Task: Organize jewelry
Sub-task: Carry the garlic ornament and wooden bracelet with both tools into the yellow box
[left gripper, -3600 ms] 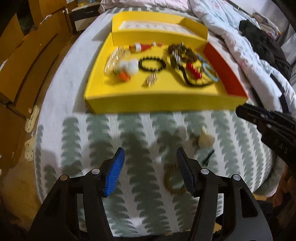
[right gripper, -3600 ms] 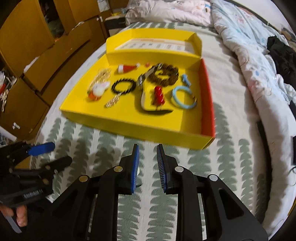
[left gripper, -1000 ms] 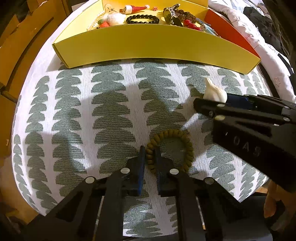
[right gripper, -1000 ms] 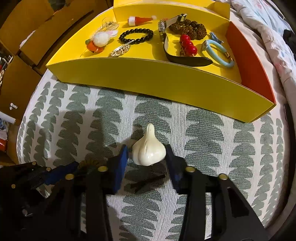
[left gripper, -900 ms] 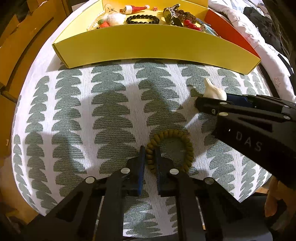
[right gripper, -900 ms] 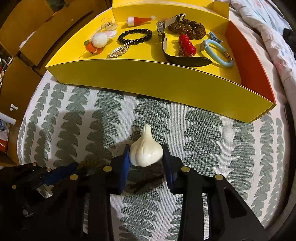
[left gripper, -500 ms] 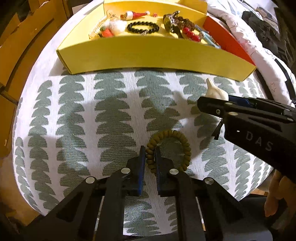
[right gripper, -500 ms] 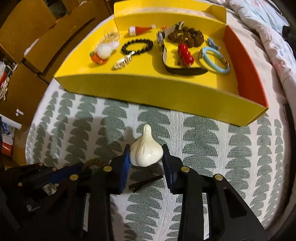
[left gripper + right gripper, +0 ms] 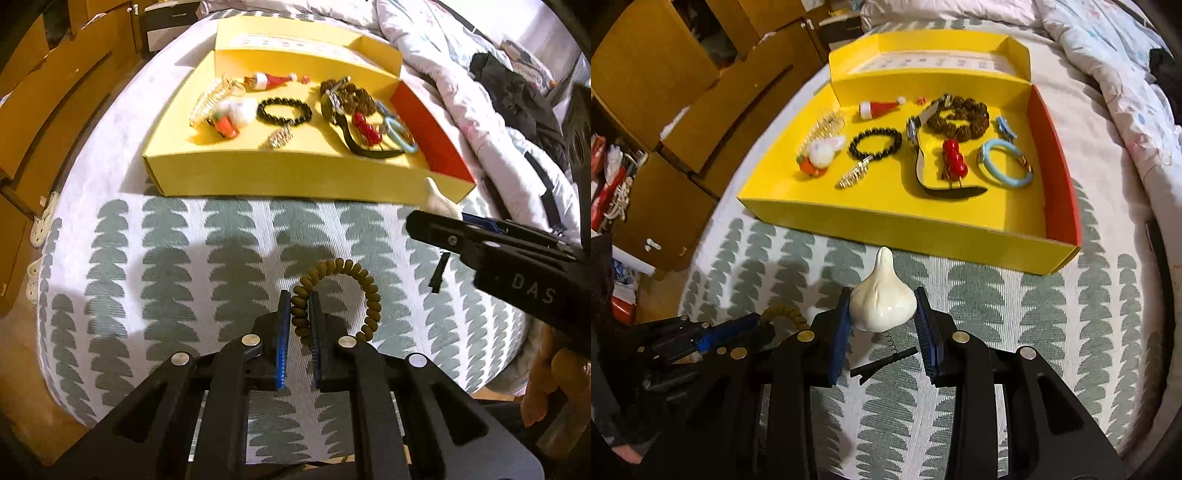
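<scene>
My left gripper (image 9: 297,299) is shut on an olive-brown beaded bracelet (image 9: 364,284) and holds it above the patterned bedspread. My right gripper (image 9: 882,293) is shut on a white garlic-shaped clip (image 9: 882,302), whose black clip and spring (image 9: 882,360) hang below it. The clip's tip (image 9: 439,201) shows in the left wrist view, beside the right gripper (image 9: 424,221). The bracelet and left gripper (image 9: 753,325) show at lower left of the right wrist view. The yellow tray (image 9: 295,179) (image 9: 897,225) lies ahead, with several bracelets, a watch and charms in it.
Inside the tray lie a black bead bracelet (image 9: 875,142), a light blue bangle (image 9: 1004,164), red beads (image 9: 955,158) and a watch (image 9: 918,147). A white duvet (image 9: 461,74) lies at the right. Wooden cabinets (image 9: 665,92) stand at the left of the bed.
Both grippers closed on their items and lifted them off the bedspread. Over the last half second they rose further, so the tray's inside shows more fully.
</scene>
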